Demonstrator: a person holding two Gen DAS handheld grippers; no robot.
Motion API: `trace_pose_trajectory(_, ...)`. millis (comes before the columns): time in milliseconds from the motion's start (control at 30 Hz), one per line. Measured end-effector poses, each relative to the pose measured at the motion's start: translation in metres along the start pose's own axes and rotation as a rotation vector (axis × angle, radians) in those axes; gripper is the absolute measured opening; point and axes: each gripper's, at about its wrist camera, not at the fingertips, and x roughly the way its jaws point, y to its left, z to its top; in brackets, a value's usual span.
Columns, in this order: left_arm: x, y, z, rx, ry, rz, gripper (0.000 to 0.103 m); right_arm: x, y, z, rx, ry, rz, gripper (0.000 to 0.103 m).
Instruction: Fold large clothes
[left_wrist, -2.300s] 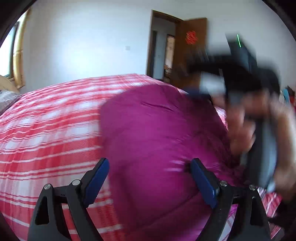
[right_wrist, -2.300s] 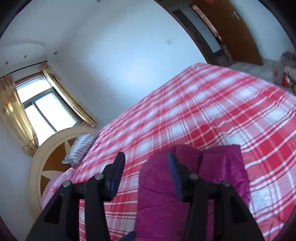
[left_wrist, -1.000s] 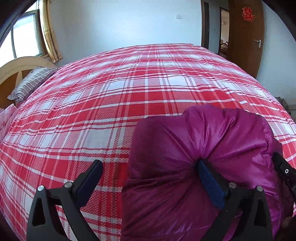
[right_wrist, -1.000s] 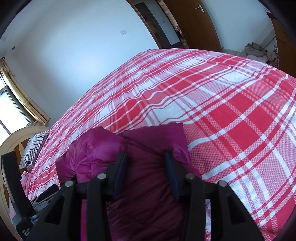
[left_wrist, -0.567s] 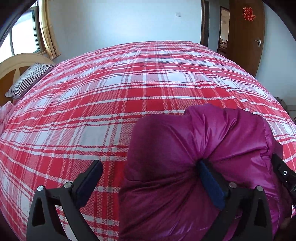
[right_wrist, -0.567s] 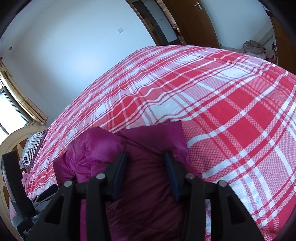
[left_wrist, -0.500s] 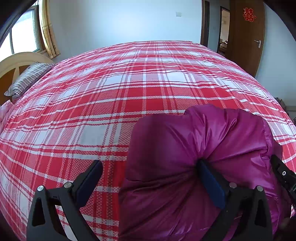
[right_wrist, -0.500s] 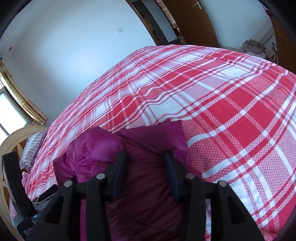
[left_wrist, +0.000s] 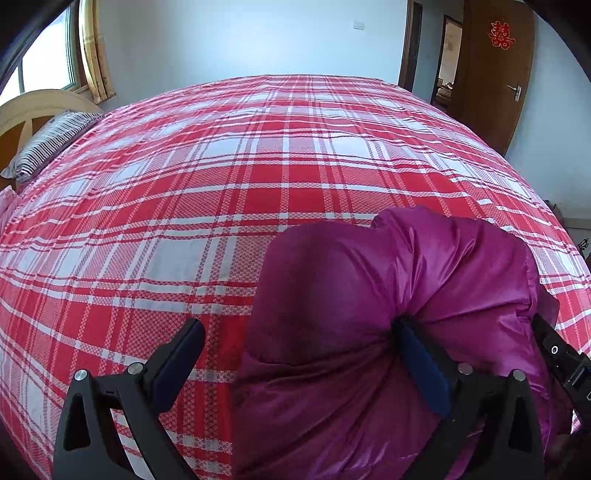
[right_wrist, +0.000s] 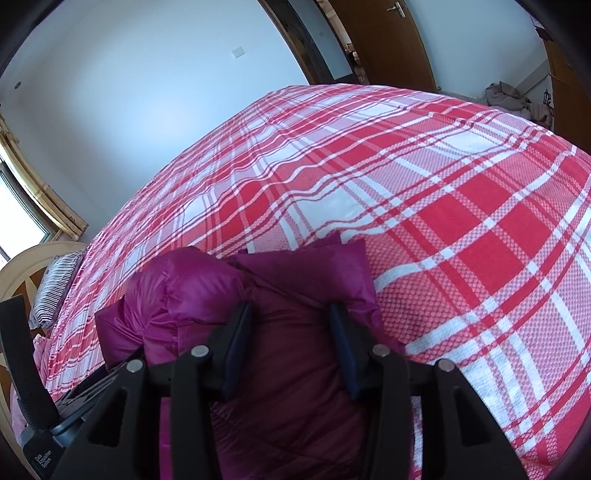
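A magenta puffy jacket (left_wrist: 369, 332) is lying bunched on the near part of a bed, on a red and white checked bedspread (left_wrist: 258, 177). In the right wrist view the jacket (right_wrist: 280, 369) is showing a darker flat panel under the camera and a shiny rounded bulge to the left of it.

The left gripper (left_wrist: 299, 362) is standing with its fingers spread wide. 1 finger (left_wrist: 421, 365) is pressing into a crease of the jacket, with fabric puckering around it, while the other finger (left_wrist: 177, 362) is hanging over the bare bedspread, apart from the jacket. Nothing is being pinched between them.

The right gripper (right_wrist: 291, 343) is sitting over the dark panel with its fingers partly apart. Jacket fabric is lying in the gap between them, and the bulge is touching the outside of the left finger (right_wrist: 236, 343). I cannot tell whether the fingers are clenching the fabric or only resting on it.

A striped pillow (left_wrist: 48, 144) is lying at the head of the bed beside a curved headboard (left_wrist: 33, 110). A brown door (left_wrist: 491, 74) is standing open at the far wall.
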Motion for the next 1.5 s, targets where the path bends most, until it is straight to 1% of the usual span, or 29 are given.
trace_pose_trajectory(200, 0.002, 0.0, 0.0, -0.006, 0.009, -0.012, 0.103, 0.0, 0.0, 0.0, 0.0, 0.001, 0.001, 0.047)
trace_pose_trajectory(267, 0.003, 0.0, 0.0, -0.007, 0.01, -0.015, 0.102, -0.001, -0.001, 0.001, 0.004, -0.004, 0.014, 0.048)
trace_pose_trajectory(300, 0.003, 0.001, -0.001, -0.007, 0.009, -0.016, 0.103, -0.004, -0.002, 0.001, 0.01, -0.011, 0.033, 0.051)
trace_pose_trajectory(333, 0.003, 0.001, 0.0, -0.009, 0.011, -0.018, 0.102, -0.008, -0.004, 0.002, 0.015, -0.026, 0.057, 0.059)
trace_pose_trajectory(367, 0.004, 0.001, 0.0, -0.011, 0.011, -0.022, 0.102, -0.017, -0.006, 0.002, 0.021, -0.056, 0.093, 0.065)
trace_pose_trajectory(400, 0.004, 0.002, 0.0, -0.016, 0.012, -0.028, 0.103, -0.028, -0.008, 0.001, 0.03, -0.1, 0.104, 0.076)
trace_pose_trajectory(433, 0.004, 0.004, 0.0, -0.024, 0.015, -0.041, 0.102, -0.039, -0.011, -0.001, 0.039, -0.147, 0.099, 0.082)
trace_pose_trajectory(467, 0.005, 0.006, 0.0, -0.035, 0.02, -0.055, 0.102, -0.046, -0.013, -0.003, 0.041, -0.175, 0.089, 0.082)
trace_pose_trajectory(500, 0.004, 0.01, 0.0, -0.052, 0.027, -0.086, 0.102, -0.049, -0.015, -0.004, 0.039, -0.169, 0.076, 0.082)
trace_pose_trajectory(533, 0.003, 0.015, 0.0, -0.07, 0.034, -0.126, 0.102, -0.047, -0.017, -0.004, 0.042, -0.142, 0.069, 0.082)
trace_pose_trajectory(567, 0.001, 0.023, -0.001, -0.104, 0.046, -0.192, 0.102, -0.042, -0.021, -0.004, 0.05, -0.101, 0.059, 0.08)
trace_pose_trajectory(633, -0.009, 0.046, -0.009, -0.203, 0.063, -0.352, 0.102, -0.032, -0.029, -0.004, 0.071, -0.033, 0.043, 0.073)
trace_pose_trajectory(667, -0.014, 0.053, -0.014, -0.236, 0.063, -0.412, 0.102, -0.027, -0.033, -0.004, 0.083, -0.004, 0.054, 0.072)
trace_pose_trajectory(700, -0.022, 0.061, -0.02, -0.267, 0.06, -0.469, 0.102, -0.025, -0.035, -0.004, 0.084, 0.008, 0.059, 0.072)
trace_pose_trajectory(767, -0.033, 0.07, -0.033, -0.271, 0.065, -0.504, 0.102, -0.024, -0.035, -0.004, 0.074, 0.023, 0.068, 0.072)
trace_pose_trajectory(833, -0.039, 0.071, -0.049, -0.239, 0.076, -0.513, 0.102, -0.022, -0.033, -0.003, 0.047, 0.045, 0.068, 0.072)
trace_pose_trajectory(900, -0.047, 0.065, -0.06, -0.185, 0.042, -0.523, 0.102, -0.021, -0.033, -0.002, 0.029, 0.057, 0.082, 0.071)
trace_pose_trajectory(967, -0.053, 0.055, -0.068, -0.127, 0.017, -0.527, 0.102, -0.021, -0.035, -0.003, 0.023, 0.071, 0.115, 0.067)
trace_pose_trajectory(1000, -0.054, 0.049, -0.07, -0.111, 0.011, -0.552, 0.102, -0.02, -0.036, -0.003, 0.023, 0.075, 0.129, 0.066)
trace_pose_trajectory(1067, -0.055, 0.04, -0.071, -0.065, 0.011, -0.556, 0.101, -0.017, -0.039, -0.004, 0.033, 0.084, 0.176, 0.061)
trace_pose_trajectory(1100, -0.055, 0.035, -0.071, -0.05, 0.013, -0.559, 0.092, -0.015, -0.039, -0.005, 0.03, 0.094, 0.191, 0.055)
trace_pose_trajectory(1133, -0.056, 0.031, -0.069, -0.036, 0.025, -0.596, 0.072, -0.013, -0.037, -0.006, 0.016, 0.102, 0.192, 0.047)
trace_pose_trajectory(1167, -0.058, 0.028, -0.068, -0.033, 0.033, -0.604, 0.07, -0.013, -0.033, -0.006, -0.006, 0.112, 0.202, 0.042)
trace_pose_trajectory(1200, -0.065, 0.024, -0.067, -0.013, 0.022, -0.587, 0.061, -0.013, -0.029, -0.005, -0.023, 0.122, 0.219, 0.03)
trace_pose_trajectory(1233, -0.071, 0.022, -0.067, 0.009, 0.009, -0.576, 0.052, -0.015, -0.025, -0.006, -0.039, 0.118, 0.225, 0.025)
trace_pose_trajectory(1300, -0.084, 0.02, -0.067, 0.04, -0.015, -0.548, 0.043, -0.025, -0.02, -0.008, -0.072, 0.096, 0.228, 0.02)
trace_pose_trajectory(1333, -0.091, 0.021, -0.068, 0.039, -0.016, -0.541, 0.039, -0.031, -0.017, -0.009, -0.082, 0.081, 0.23, 0.019)
trace_pose_trajectory(1400, -0.108, 0.024, -0.07, 0.029, -0.026, -0.541, 0.035, -0.042, -0.01, -0.013, -0.091, 0.054, 0.236, 0.019)
trace_pose_trajectory(1500, -0.131, 0.034, -0.075, 0.04, -0.041, -0.483, 0.034, -0.058, 0.005, -0.019, -0.116, 0.027, 0.254, 0.018)
